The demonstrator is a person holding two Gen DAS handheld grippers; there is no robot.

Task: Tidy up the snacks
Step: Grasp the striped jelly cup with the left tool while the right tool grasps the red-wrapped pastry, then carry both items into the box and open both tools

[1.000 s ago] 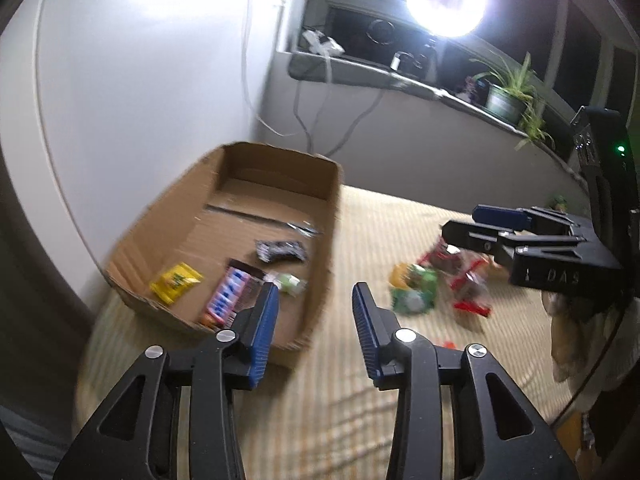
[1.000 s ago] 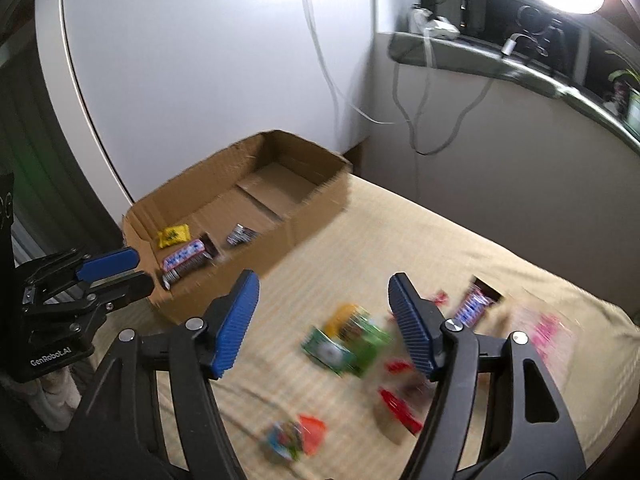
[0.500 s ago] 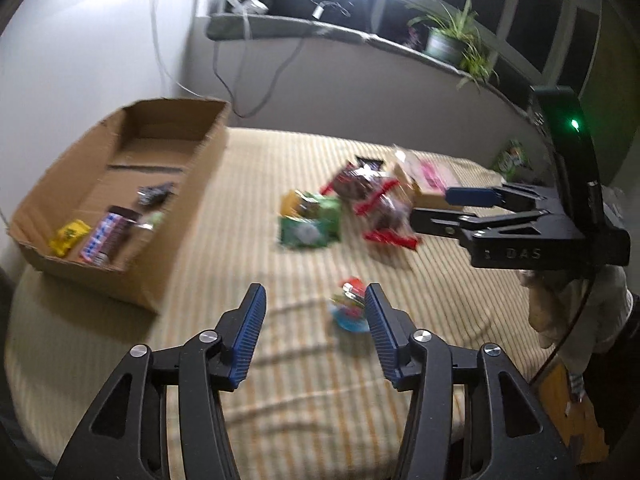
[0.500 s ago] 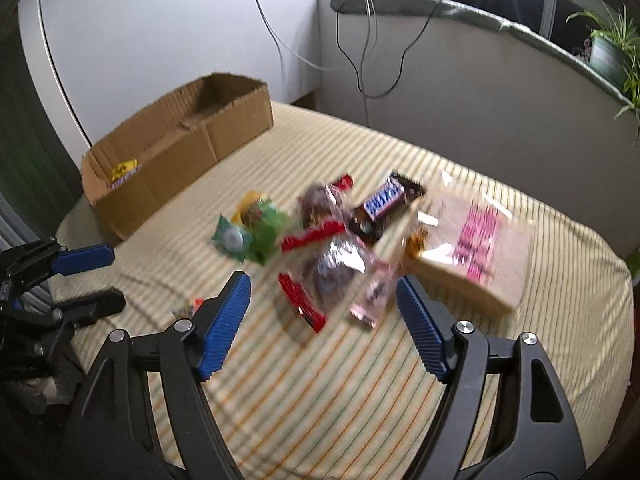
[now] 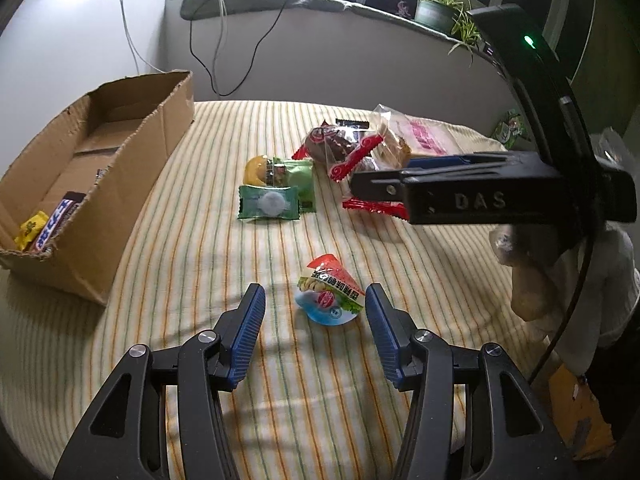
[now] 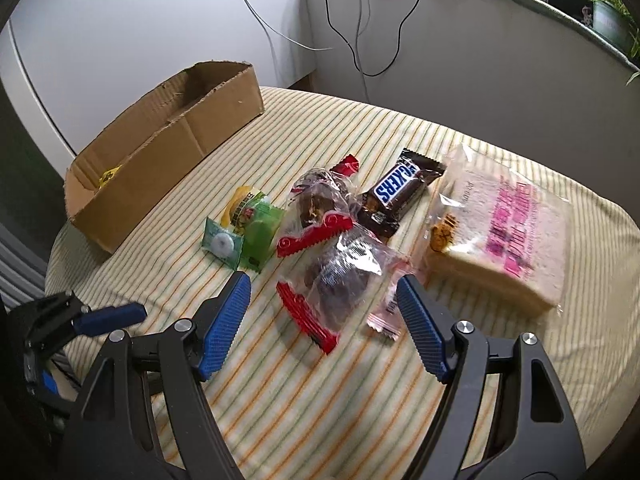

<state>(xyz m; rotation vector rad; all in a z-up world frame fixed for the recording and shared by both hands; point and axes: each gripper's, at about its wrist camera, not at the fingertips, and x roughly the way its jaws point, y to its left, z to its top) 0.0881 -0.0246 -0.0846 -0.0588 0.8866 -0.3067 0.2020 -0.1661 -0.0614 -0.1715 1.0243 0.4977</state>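
Note:
My left gripper (image 5: pixel 314 308) is open, its fingers on either side of a small red, white and blue snack packet (image 5: pixel 329 296) on the striped cloth. My right gripper (image 6: pixel 322 294) is open just above a clear bag with a red edge (image 6: pixel 334 288). A cardboard box (image 5: pixel 92 184) at the left holds a Snickers bar (image 5: pixel 56 224) and a yellow candy (image 5: pixel 30 228). On the cloth lie green packets (image 6: pixel 244 236), a second clear red-edged bag (image 6: pixel 316 208), a Snickers bar (image 6: pixel 396 192) and a large bread bag (image 6: pixel 504 232). The right gripper also shows in the left wrist view (image 5: pixel 384 184).
The snacks lie on a round table with a striped cloth (image 5: pixel 280 392). A grey ledge (image 5: pixel 304 4) with cables and a potted plant (image 5: pixel 436 12) runs behind. A white wall (image 6: pixel 120 32) stands behind the box. The left gripper shows at the right wrist view's lower left (image 6: pixel 100 316).
Both grippers swung from the box toward the loose snacks. The left one came down around the small red and blue packet. The right one closed in over the clear red-edged bag.

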